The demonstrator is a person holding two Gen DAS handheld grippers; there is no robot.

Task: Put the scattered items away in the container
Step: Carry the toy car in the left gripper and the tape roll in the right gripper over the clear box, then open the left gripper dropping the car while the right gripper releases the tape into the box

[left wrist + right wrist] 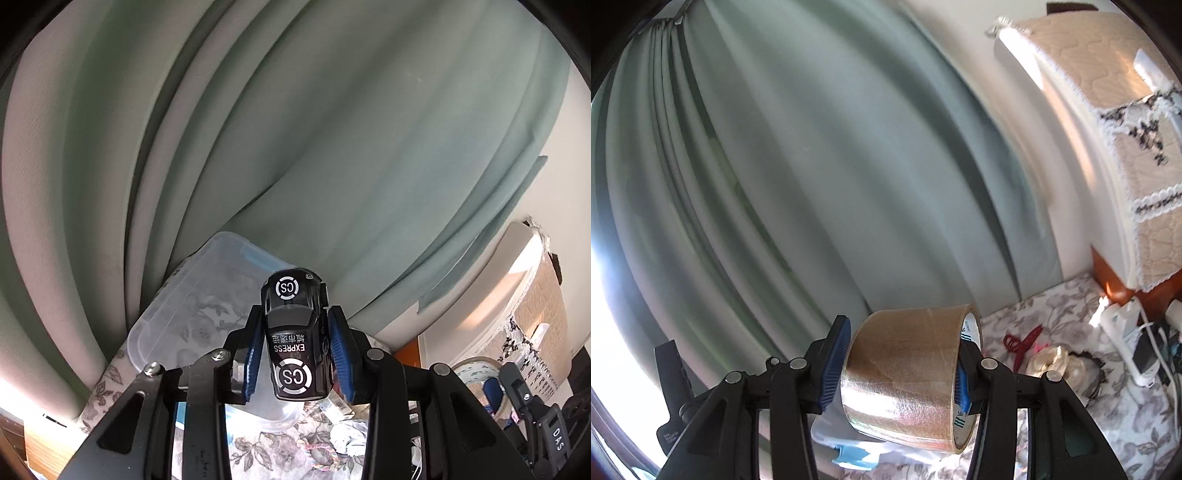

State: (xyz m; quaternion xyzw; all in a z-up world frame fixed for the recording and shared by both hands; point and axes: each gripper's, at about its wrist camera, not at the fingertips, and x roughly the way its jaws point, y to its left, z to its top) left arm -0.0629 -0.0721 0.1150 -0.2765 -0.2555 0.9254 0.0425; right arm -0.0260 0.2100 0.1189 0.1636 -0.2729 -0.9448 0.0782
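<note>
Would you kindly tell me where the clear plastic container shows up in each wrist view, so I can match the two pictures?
Left wrist view: the clear plastic container sits lower centre-left, beyond the left gripper holding the toy car.
Right wrist view: only a corner of the container shows at bottom centre, under the tape roll.
Shared landmark: the green curtain behind it.

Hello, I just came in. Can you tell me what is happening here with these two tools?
A person is tidying with two handheld grippers. The left gripper holds a black toy car marked EXPRESS, raised over the clear plastic container. The right gripper is clamped on a roll of brown packing tape, also lifted. A red clip and other items lie on the flowered cloth.
</note>
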